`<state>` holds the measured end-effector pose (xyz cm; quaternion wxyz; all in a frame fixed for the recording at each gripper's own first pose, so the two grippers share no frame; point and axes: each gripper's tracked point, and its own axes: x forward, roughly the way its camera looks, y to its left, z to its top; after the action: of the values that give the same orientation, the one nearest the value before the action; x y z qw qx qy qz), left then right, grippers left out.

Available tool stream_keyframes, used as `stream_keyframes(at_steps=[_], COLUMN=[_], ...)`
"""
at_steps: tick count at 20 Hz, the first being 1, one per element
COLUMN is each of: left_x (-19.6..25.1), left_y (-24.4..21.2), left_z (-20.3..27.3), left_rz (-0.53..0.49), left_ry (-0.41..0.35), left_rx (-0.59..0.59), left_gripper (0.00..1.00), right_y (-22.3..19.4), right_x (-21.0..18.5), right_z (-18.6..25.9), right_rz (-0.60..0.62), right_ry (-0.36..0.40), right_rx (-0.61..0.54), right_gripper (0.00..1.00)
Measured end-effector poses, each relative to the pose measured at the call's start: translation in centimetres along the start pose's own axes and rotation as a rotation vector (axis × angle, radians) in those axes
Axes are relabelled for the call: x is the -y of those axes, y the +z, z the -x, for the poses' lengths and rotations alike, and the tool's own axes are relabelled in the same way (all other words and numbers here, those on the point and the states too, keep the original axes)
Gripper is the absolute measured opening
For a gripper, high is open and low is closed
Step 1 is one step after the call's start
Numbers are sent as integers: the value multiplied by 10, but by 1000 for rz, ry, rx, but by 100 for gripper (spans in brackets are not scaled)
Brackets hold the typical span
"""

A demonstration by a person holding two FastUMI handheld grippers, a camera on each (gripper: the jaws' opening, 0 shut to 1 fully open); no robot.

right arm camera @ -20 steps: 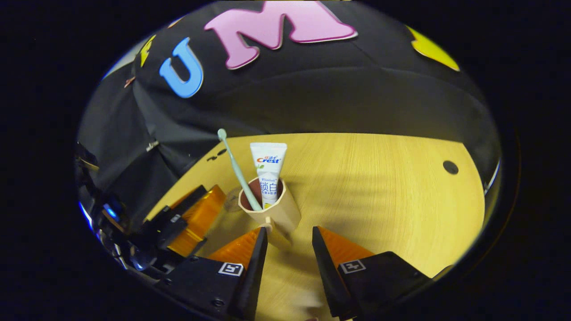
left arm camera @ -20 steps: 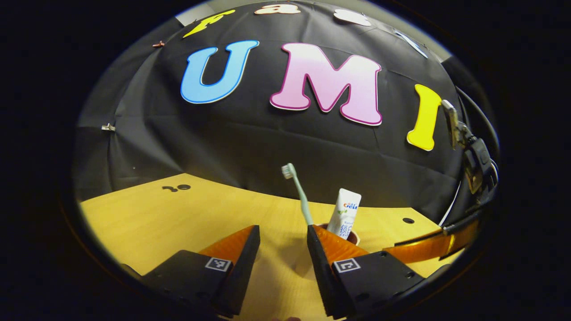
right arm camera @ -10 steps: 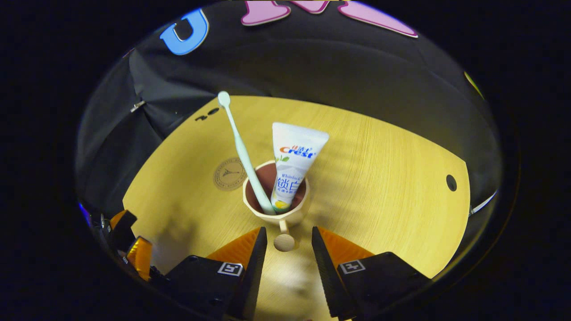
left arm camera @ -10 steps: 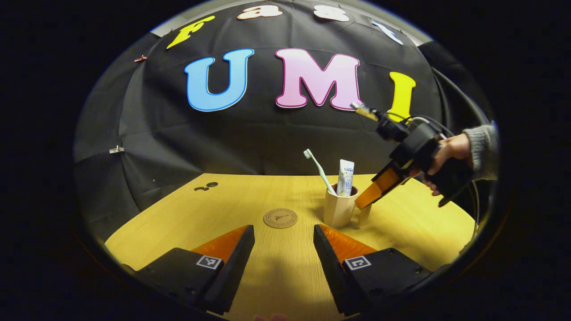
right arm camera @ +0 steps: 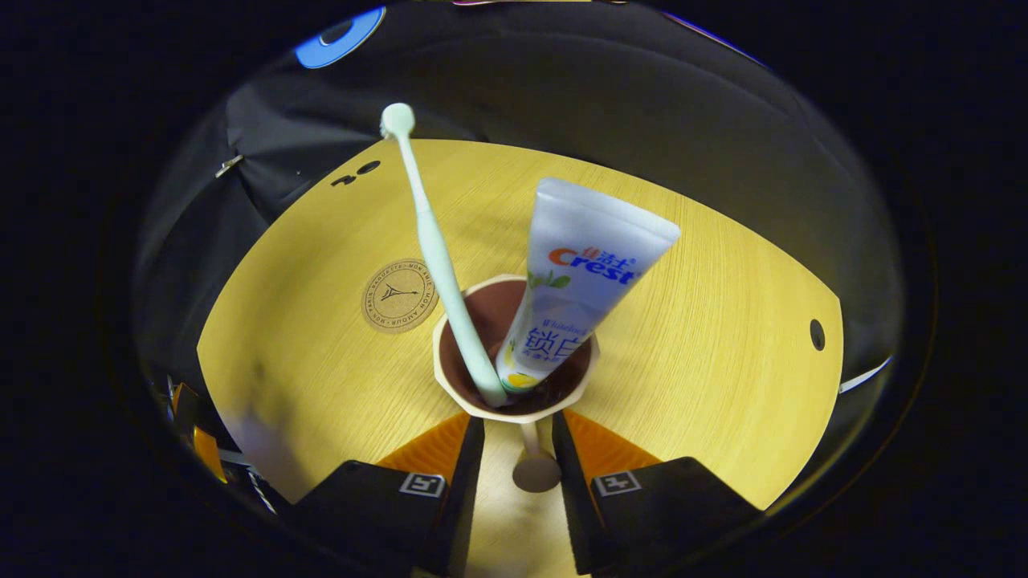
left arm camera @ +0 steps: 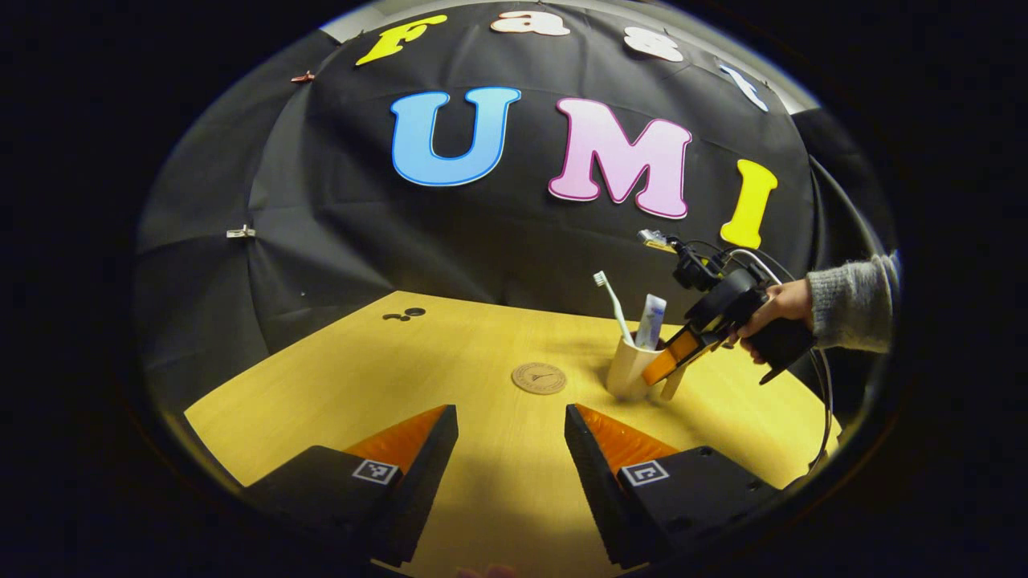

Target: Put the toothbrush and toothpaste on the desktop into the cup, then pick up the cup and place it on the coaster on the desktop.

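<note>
On the yellow desktop [right arm camera: 683,385] toothbrush [right arm camera: 434,249] and toothpaste [right arm camera: 574,297] sit in the cup [right arm camera: 514,413], its handle between the right gripper's [right arm camera: 516,449] parted, unclamped jaws, coaster [right arm camera: 399,295] beyond waiting; left gripper [left arm camera: 511,449] gapes empty.

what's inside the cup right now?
The toothbrush and the toothpaste stand in the cup, both leaning. Their lower ends hide part of the cup's floor.

Your right gripper [right arm camera: 518,466] has its jaws set either side of the beige cup's [right arm camera: 514,409] handle; contact isn't clear. Just ahead, the pale green toothbrush [right arm camera: 438,257] and white toothpaste tube [right arm camera: 578,281] stand inside it. The round cork coaster [right arm camera: 399,295] lies ahead-left on the wooden desktop [right arm camera: 723,361].
</note>
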<state>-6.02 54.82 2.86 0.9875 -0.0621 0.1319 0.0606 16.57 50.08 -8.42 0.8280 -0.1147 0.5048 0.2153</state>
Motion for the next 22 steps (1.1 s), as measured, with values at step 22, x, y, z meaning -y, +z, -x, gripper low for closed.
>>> stream_keyframes(at_steps=[22], left_x=[-35], left_y=[-4], left_z=[22], left_rz=[43], left_ry=[-16], left_rx=[-15], left_gripper=[86], right_y=[57], right_x=[-76], right_z=[-3], right_rz=[89], right_ry=[89], right_rx=[92], right_gripper=[17])
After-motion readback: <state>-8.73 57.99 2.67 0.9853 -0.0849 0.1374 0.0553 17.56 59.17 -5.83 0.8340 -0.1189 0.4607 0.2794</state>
